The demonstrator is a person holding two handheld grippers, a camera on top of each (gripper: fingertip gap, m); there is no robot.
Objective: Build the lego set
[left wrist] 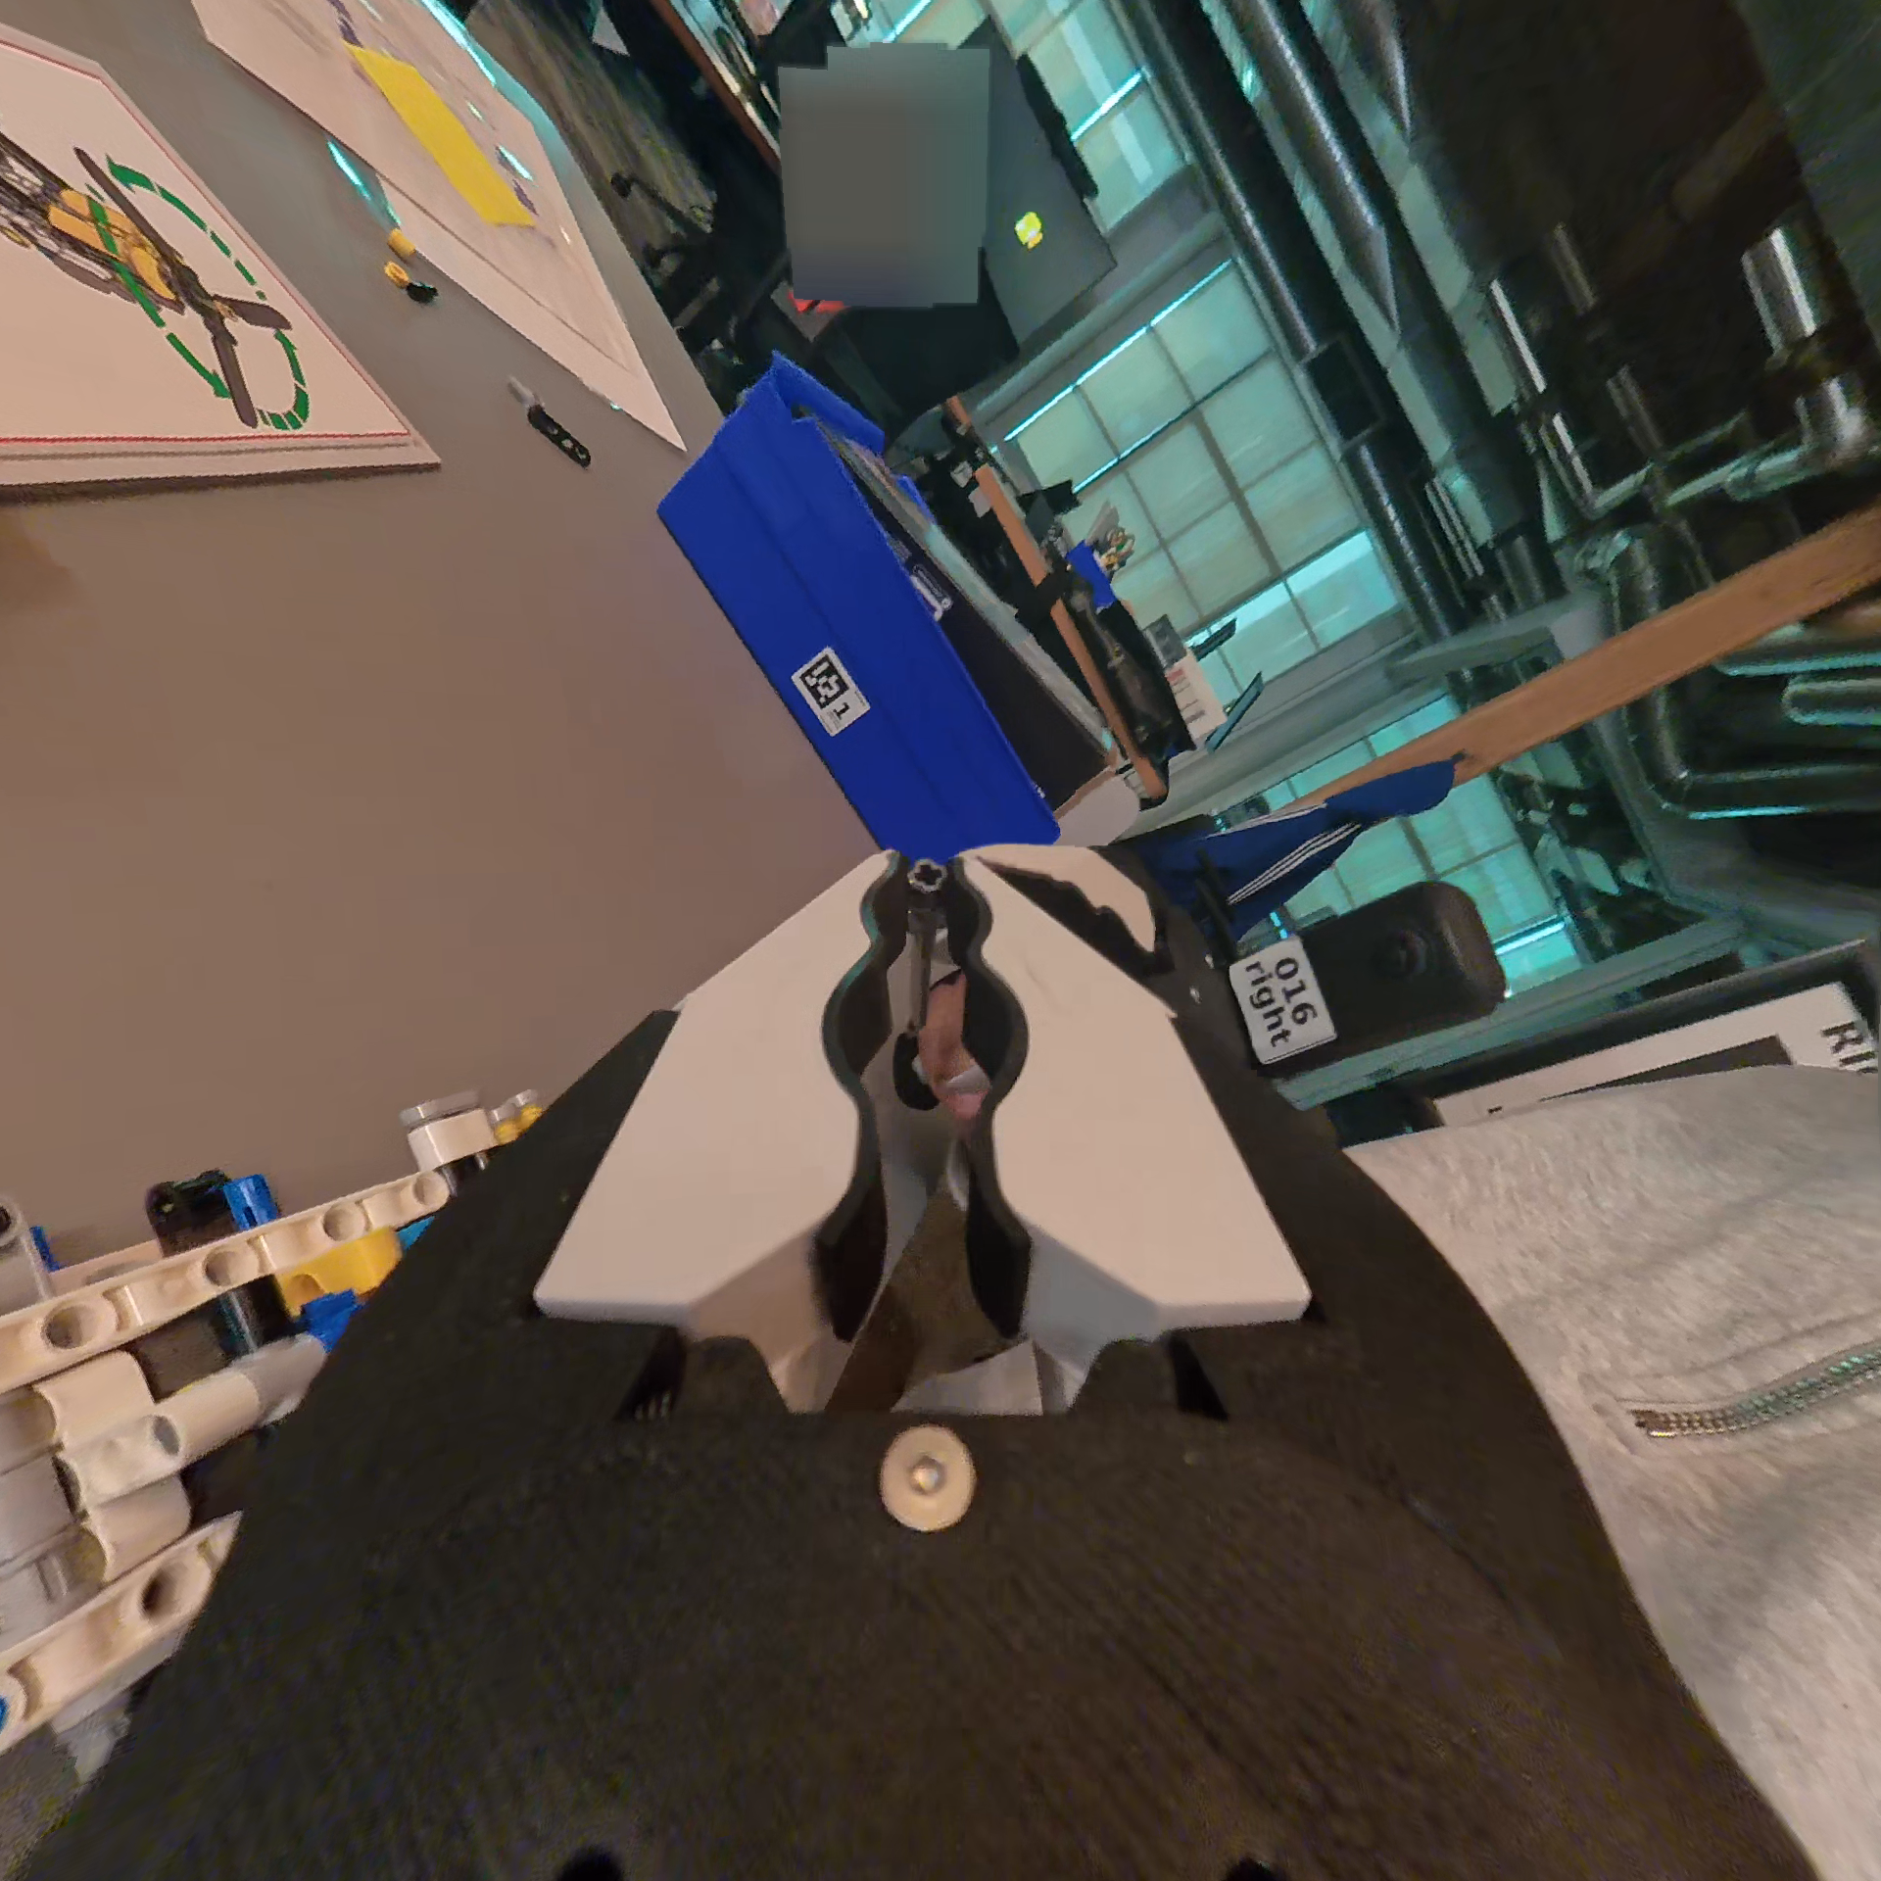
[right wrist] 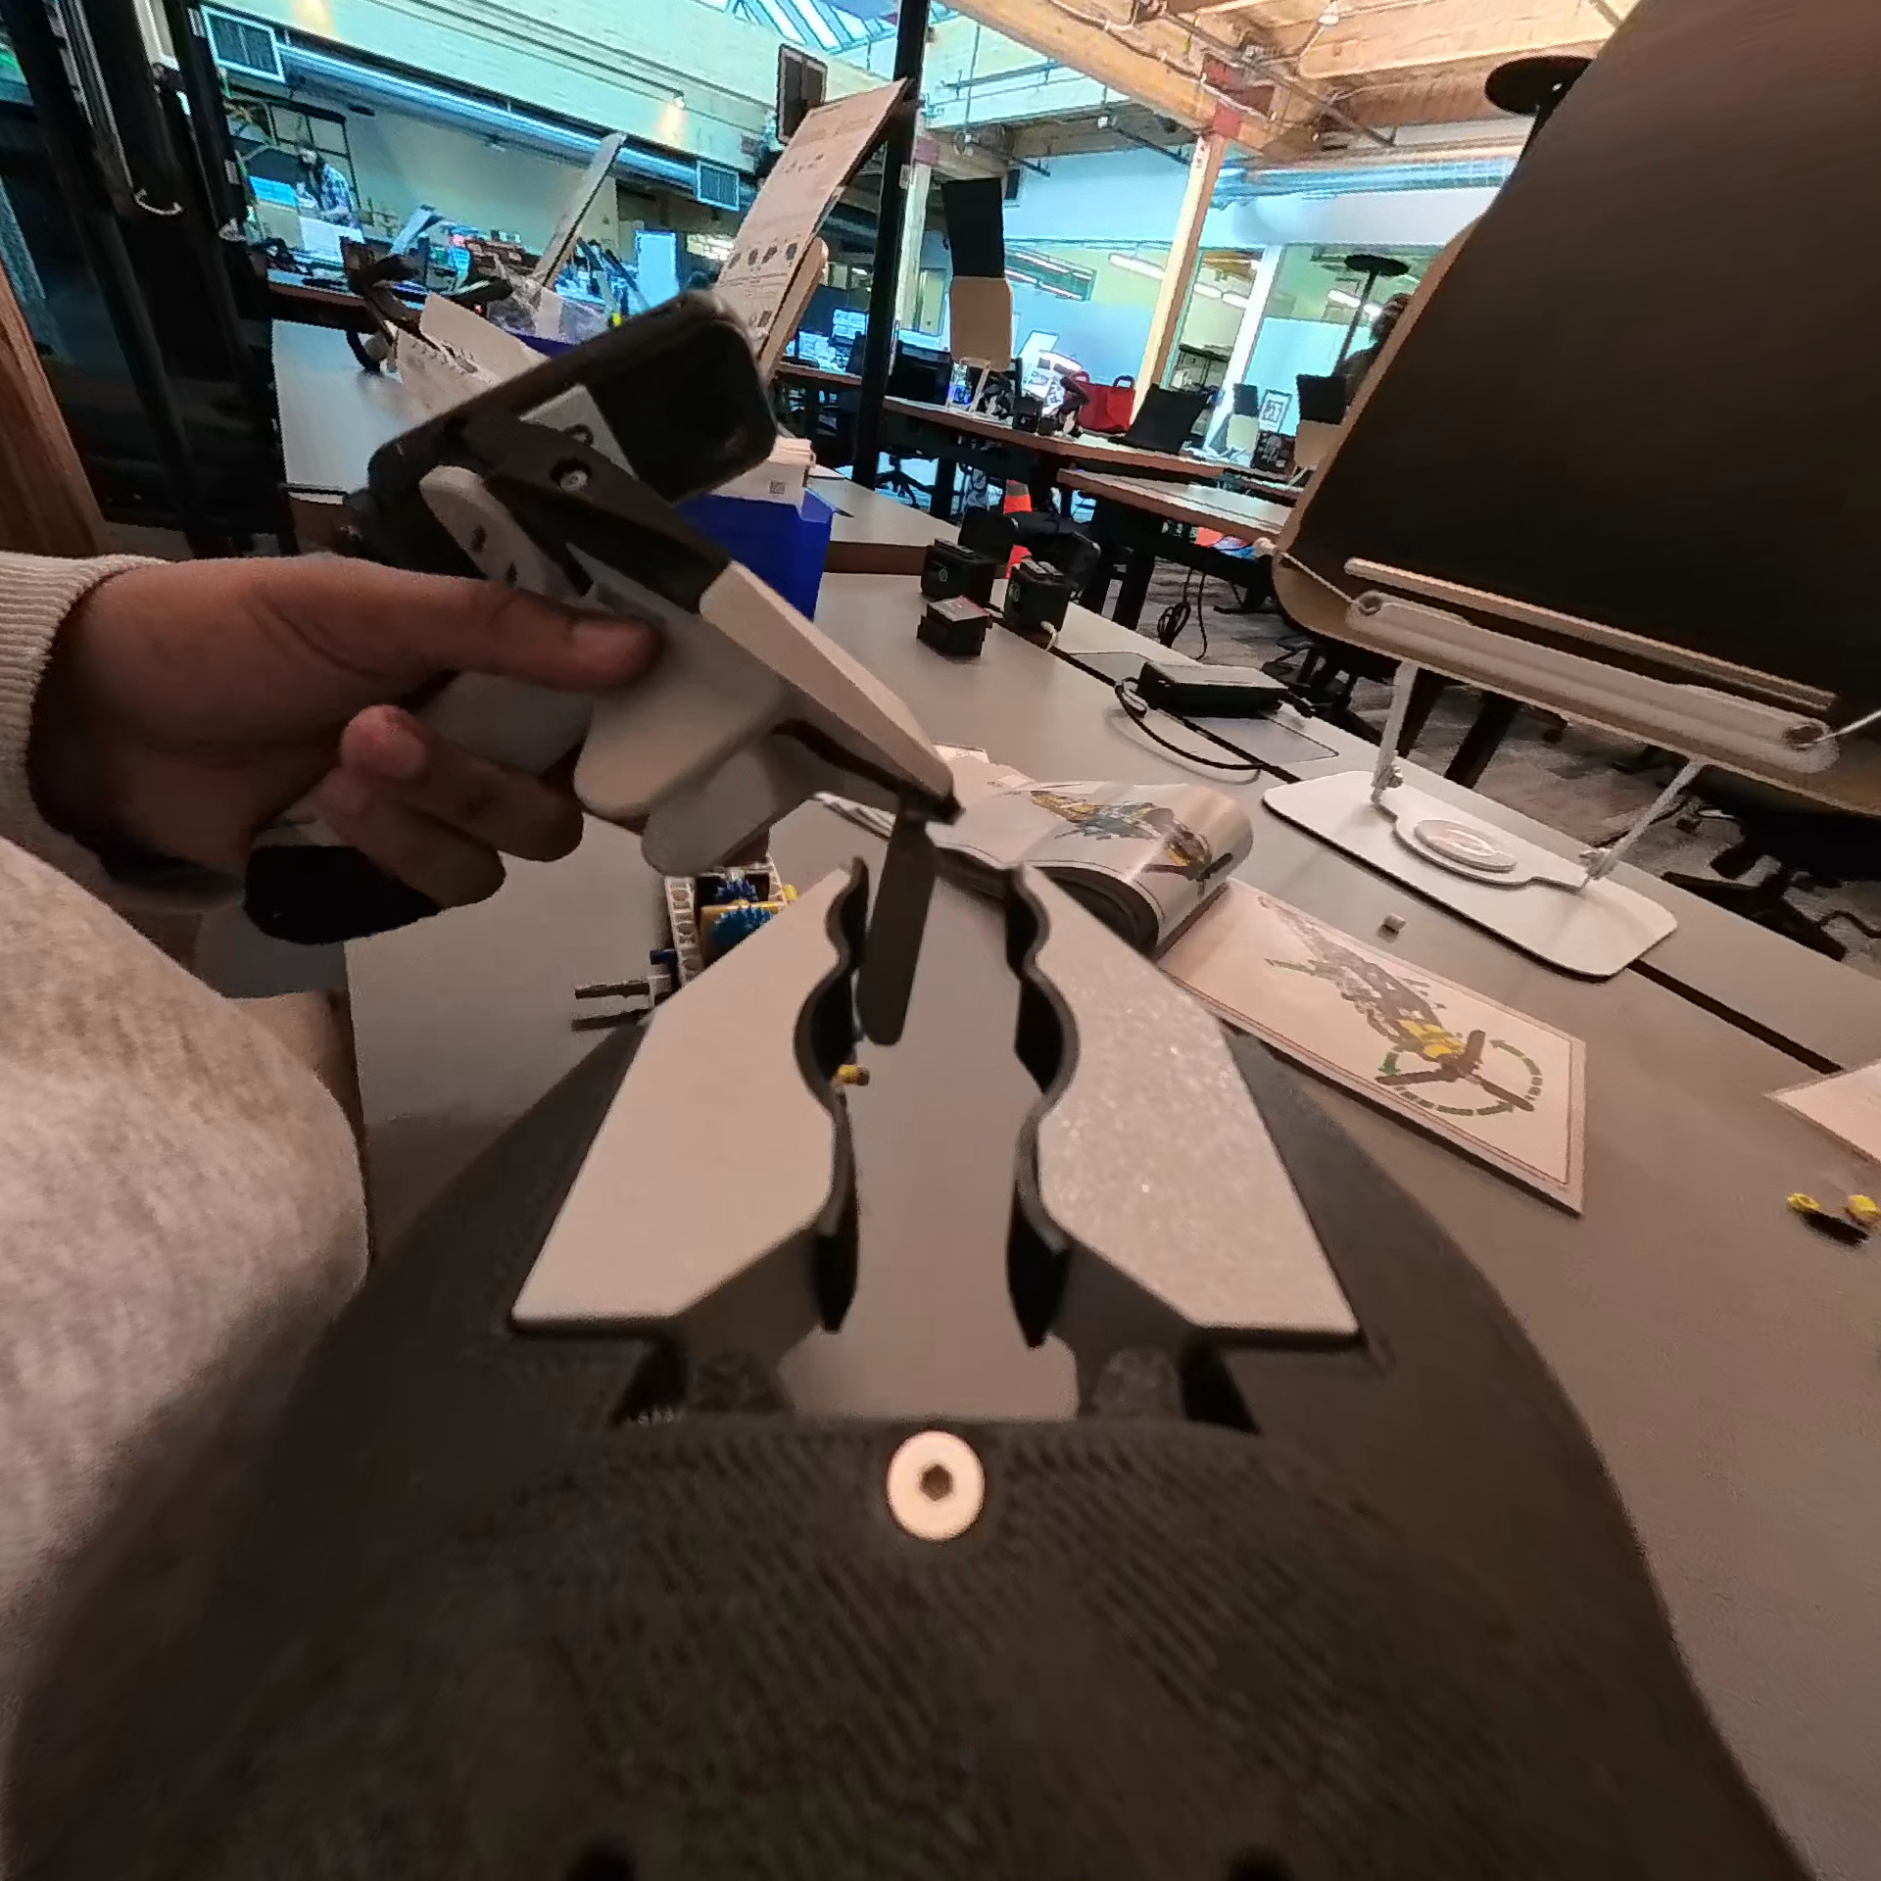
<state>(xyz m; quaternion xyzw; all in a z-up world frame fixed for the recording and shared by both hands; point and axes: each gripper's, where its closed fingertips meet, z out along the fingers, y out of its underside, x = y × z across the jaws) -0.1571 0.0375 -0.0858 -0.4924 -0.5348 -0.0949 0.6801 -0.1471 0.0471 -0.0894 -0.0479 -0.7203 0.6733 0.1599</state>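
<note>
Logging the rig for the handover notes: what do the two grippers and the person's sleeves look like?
Each gripper, left gripper and right gripper, has two pale grey wedge fingers with wavy black inner pads on a textured black body with a round central screw. The left gripper has a pale pistol grip. The sleeve is light grey knit.

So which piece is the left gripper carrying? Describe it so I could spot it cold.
Start from the open instruction booklet on the grey table. In front of it the left gripper points down, pinching the top end of a long dark grey axle that hangs between the right gripper's open fingers. It is the only piece off the table, unlike the small yellow bits lying loose.
</note>
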